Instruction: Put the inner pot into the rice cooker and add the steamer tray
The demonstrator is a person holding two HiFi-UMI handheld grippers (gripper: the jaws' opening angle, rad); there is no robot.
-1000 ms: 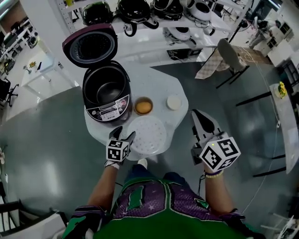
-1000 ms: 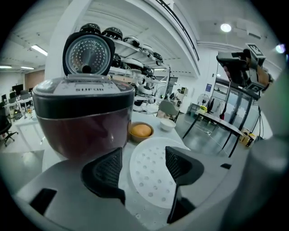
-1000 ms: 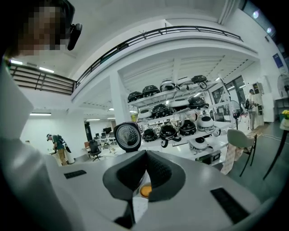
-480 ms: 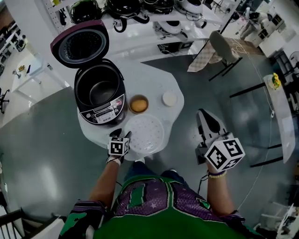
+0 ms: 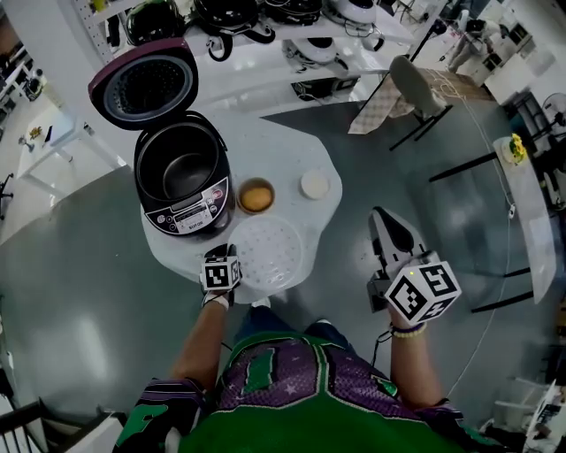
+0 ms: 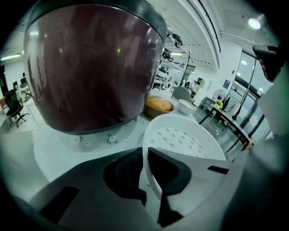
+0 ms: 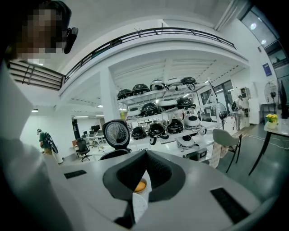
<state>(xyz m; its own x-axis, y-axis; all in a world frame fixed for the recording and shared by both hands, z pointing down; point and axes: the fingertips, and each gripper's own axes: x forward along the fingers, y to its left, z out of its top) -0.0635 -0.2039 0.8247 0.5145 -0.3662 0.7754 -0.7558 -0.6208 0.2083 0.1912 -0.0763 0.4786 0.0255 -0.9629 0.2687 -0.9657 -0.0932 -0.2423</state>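
Note:
The rice cooker (image 5: 181,177) stands at the round table's left with its lid (image 5: 143,84) swung up, and the dark inner pot (image 5: 184,172) sits inside it. The white perforated steamer tray (image 5: 265,252) lies at the table's near edge. My left gripper (image 5: 230,255) is at the tray's left rim. In the left gripper view its jaws have just been closing, and the tray's rim (image 6: 145,164) is now pinched between them (image 6: 146,151). My right gripper (image 5: 380,217) hangs shut and empty over the floor, right of the table, and looks toward the cooker (image 7: 145,155).
A bowl with something orange (image 5: 256,195) and a small white dish (image 5: 314,185) sit behind the tray on the white table (image 5: 292,146). Shelves with several cookers (image 5: 265,18) line the back. A chair (image 5: 414,88) stands at the back right.
My left gripper has come down to the tray's left rim and its jaws have shut on it. The right gripper has barely moved.

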